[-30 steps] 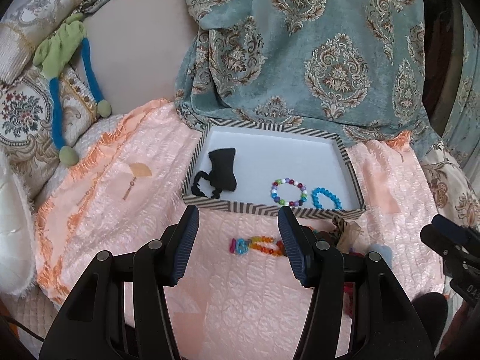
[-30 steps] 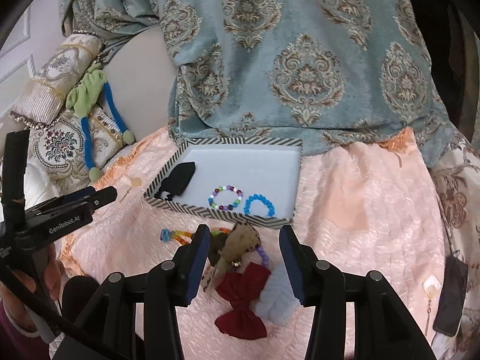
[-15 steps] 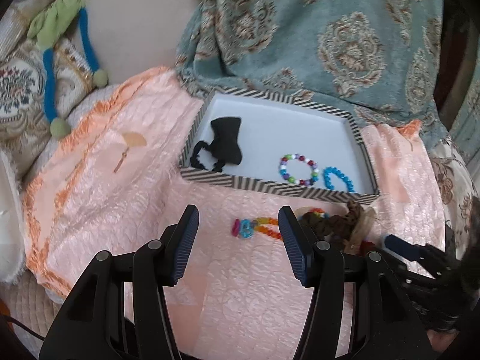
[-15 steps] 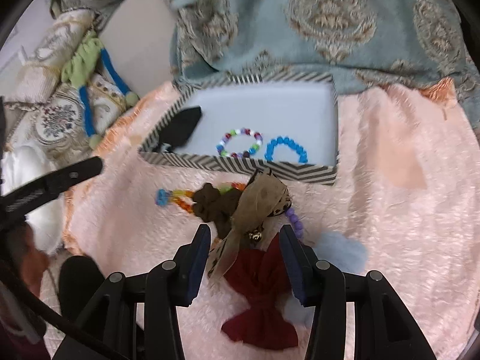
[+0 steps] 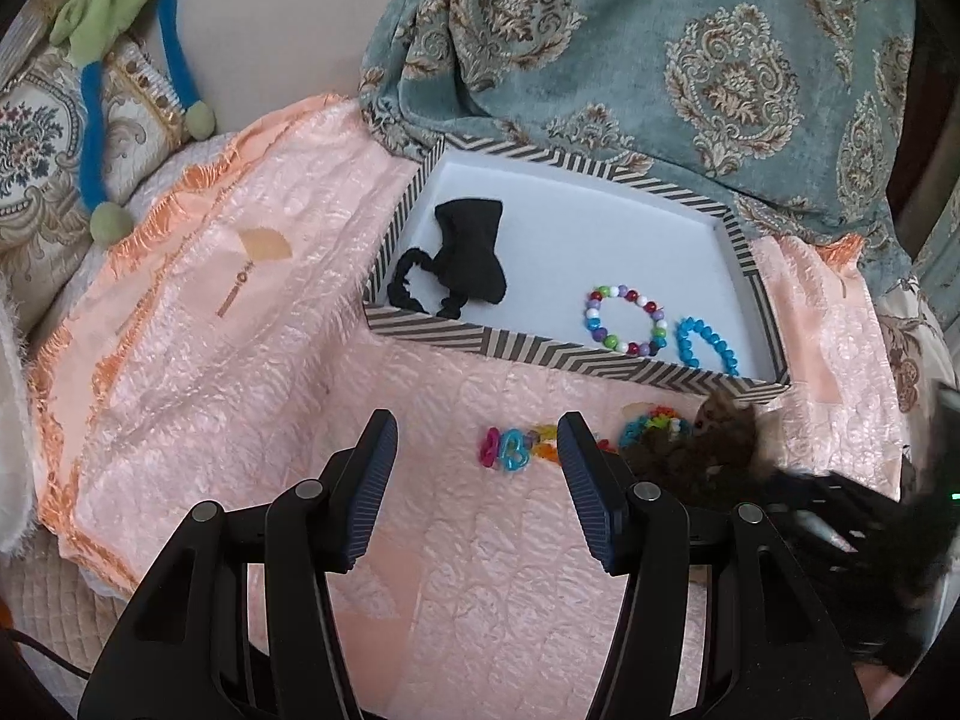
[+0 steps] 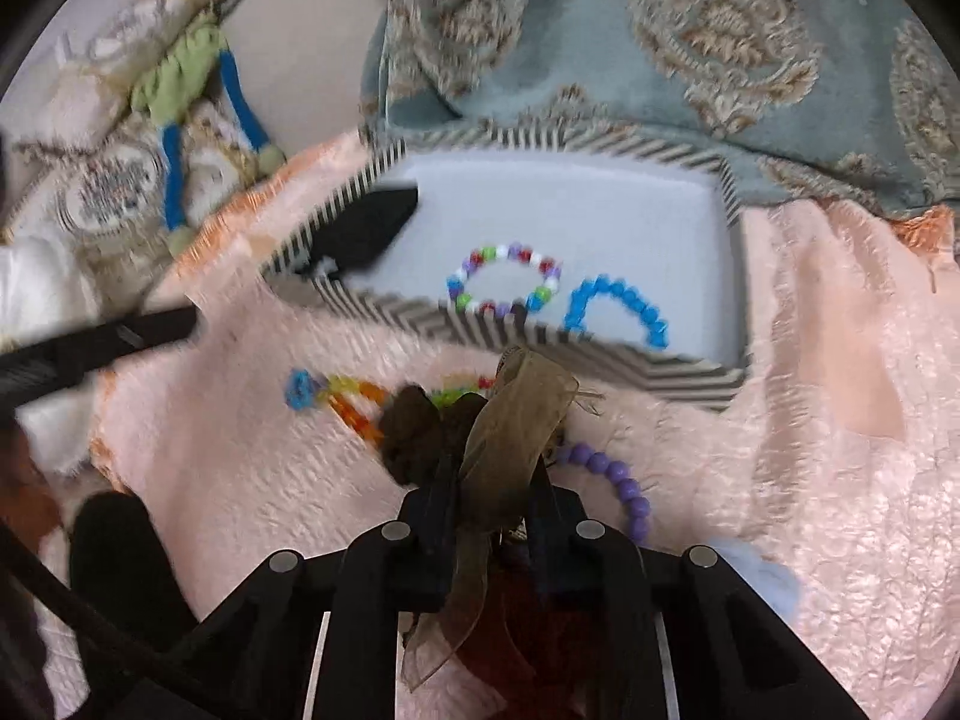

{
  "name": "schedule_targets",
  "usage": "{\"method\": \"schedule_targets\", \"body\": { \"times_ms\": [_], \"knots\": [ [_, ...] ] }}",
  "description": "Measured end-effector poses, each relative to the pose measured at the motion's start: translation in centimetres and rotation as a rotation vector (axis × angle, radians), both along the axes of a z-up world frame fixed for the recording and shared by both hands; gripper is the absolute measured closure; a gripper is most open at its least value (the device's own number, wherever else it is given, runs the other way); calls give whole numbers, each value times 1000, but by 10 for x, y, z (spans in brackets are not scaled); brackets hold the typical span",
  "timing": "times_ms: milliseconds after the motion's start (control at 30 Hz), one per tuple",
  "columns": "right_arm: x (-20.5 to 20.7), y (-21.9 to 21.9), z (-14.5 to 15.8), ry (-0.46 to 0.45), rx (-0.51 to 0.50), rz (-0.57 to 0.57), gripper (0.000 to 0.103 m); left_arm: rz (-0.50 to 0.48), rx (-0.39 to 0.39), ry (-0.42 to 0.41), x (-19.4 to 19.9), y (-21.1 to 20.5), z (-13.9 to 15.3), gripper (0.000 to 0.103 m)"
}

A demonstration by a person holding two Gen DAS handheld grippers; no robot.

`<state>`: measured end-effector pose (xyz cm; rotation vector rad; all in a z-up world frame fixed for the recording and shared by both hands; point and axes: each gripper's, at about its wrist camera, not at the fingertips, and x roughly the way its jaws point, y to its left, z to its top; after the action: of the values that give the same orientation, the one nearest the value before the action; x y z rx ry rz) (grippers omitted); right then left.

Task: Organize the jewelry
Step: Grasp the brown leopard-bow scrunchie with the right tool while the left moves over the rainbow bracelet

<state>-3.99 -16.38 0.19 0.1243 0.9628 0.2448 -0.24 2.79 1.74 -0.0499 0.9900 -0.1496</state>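
Observation:
A striped tray point(image 5: 543, 351) point(image 6: 600, 366) on the pink bedspread holds a black hair tie point(image 5: 468, 252), a multicoloured bead bracelet point(image 5: 627, 318) point(image 6: 507, 279) and a blue bead bracelet point(image 5: 705, 345) point(image 6: 618, 309). In front of the tray lie a rainbow chain point(image 5: 516, 447) point(image 6: 336, 396) and a purple bead bracelet point(image 6: 618, 483). My right gripper point(image 6: 486, 480) is shut on a brown bow hair tie point(image 6: 510, 432) point(image 5: 708, 438). My left gripper point(image 5: 477, 462) is open and empty above the bedspread, left of the rainbow chain.
A dark red bow point(image 6: 528, 618) and a pale blue item point(image 6: 762, 576) lie under and right of my right gripper. A teal patterned throw point(image 5: 690, 60) hangs behind the tray. Cushions and a green-blue toy point(image 5: 120, 60) sit at the left.
My right gripper moved forward and down and closed on the brown bow hair tie. My left gripper drifted a little closer to the bedspread and stayed open.

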Motion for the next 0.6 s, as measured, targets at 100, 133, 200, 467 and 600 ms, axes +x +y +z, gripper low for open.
{"method": "schedule_targets", "body": {
  "times_ms": [100,133,200,467,600],
  "knots": [
    [-8,-19,21,-47,38,-38,85,-6,-17,29,5,-3,-8,45],
    [-9,-24,27,-54,53,-51,85,-10,-21,38,7,-5,-11,43],
    [-10,-35,35,-62,84,-76,85,-14,-27,62,12,-9,-19,42],
    [-12,-50,46,-64,142,-105,85,-21,22,155,35,-21,-61,42],
    [-10,-50,44,-59,150,-97,85,-87,73,186,40,-34,-79,42]
  ]
}}
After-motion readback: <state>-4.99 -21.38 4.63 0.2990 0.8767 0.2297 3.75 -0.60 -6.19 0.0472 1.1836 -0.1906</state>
